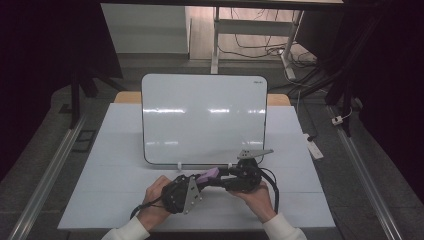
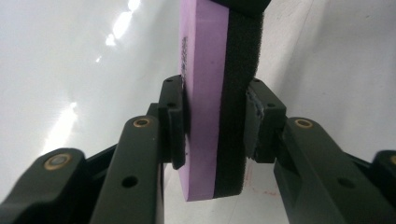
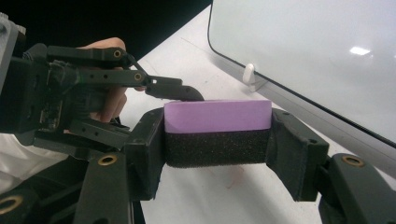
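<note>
Left gripper view: the whiteboard eraser (image 2: 212, 107), lilac body with black felt face, stands on edge between this gripper's two jaws. Left gripper (image 2: 215, 123) pinches it, one pad on the lilac side, the other on the felt. Right gripper view: right gripper (image 3: 217, 133) clamps the same eraser by its two short ends, lilac layer up, felt below; the left gripper's jaw lies over its far edge. High view: both grippers meet at the eraser, above the white table (image 1: 115, 150), just in front of the whiteboard (image 1: 204, 117).
</note>
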